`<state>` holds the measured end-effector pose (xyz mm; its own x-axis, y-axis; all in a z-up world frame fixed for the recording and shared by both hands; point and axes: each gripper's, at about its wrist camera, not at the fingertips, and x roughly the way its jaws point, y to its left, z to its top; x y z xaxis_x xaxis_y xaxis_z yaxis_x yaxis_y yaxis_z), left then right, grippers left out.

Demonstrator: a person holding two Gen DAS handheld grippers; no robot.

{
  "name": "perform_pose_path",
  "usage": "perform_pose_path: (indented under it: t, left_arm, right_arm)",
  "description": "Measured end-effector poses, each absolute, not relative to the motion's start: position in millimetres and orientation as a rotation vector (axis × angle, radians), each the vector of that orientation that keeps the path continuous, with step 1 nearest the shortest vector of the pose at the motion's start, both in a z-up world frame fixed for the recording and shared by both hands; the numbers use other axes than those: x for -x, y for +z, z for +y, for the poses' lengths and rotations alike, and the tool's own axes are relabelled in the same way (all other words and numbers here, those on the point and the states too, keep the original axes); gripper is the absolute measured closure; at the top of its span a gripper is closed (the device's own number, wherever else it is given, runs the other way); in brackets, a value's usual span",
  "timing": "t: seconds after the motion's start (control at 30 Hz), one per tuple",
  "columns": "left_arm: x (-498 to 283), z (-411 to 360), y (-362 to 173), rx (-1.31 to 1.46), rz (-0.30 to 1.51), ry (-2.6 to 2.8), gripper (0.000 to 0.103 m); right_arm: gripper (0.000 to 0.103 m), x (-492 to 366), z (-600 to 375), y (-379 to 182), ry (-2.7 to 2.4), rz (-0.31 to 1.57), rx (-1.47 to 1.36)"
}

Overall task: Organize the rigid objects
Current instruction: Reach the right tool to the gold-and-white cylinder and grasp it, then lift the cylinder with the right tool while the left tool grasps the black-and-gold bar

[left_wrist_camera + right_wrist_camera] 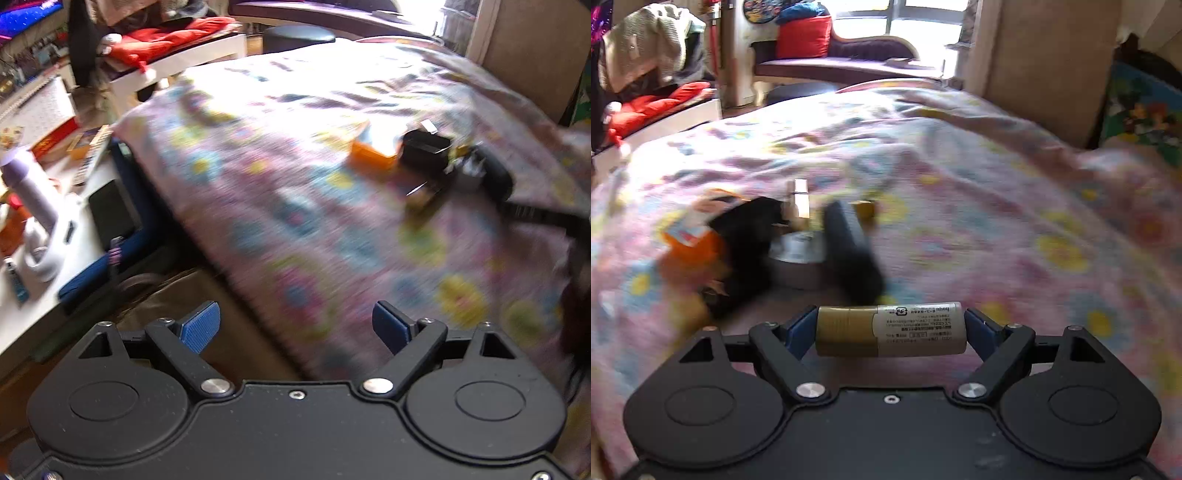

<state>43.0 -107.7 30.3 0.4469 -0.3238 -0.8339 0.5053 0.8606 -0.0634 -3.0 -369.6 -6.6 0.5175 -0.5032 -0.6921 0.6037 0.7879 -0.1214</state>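
Observation:
My right gripper [891,328] is shut on a gold and white tube [890,329], held crosswise between the blue pads just above the flowered bedspread [997,206]. Ahead of it lies a blurred pile: an orange box [690,243], black objects [746,251], a dark cylinder [851,247], a silver round tin [798,258] and a small yellow item [866,210]. My left gripper [295,325] is open and empty at the bed's near left edge. The same pile shows far right in the left wrist view, with the orange box [371,157] and a black item [424,149].
A white side table [44,221] left of the bed holds a lilac bottle [27,188], boxes and small items. A white bench with red cushions [166,40] stands behind. A cardboard panel [1049,66] and a colourful cushion [1141,110] stand at the bed's far right.

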Motion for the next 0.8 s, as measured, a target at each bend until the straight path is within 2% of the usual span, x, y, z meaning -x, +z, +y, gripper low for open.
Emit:
perform_pose_path:
  t: [0.23,0.33,0.5,0.8]
  left_arm:
    - [-48,-188,38,-0.269,0.956,-0.582,0.016]
    - [-56,-218,30,-0.278,0.981,-0.587,0.016]
    - [-69,-259,7,-0.308,1.020,-0.562,0.016]
    - [-125,-263,-14,-0.255,1.084,-0.377,0.013]
  right_arm:
    - [0.018,27,-391,-29,-0.696,0.725,-0.119]
    - [0.017,36,-388,-38,-0.687,0.657,-0.116]
    - [0.011,36,-393,-38,-0.663,0.647,-0.143]
    - [0.008,38,-394,-39,-0.648,0.631,-0.161]
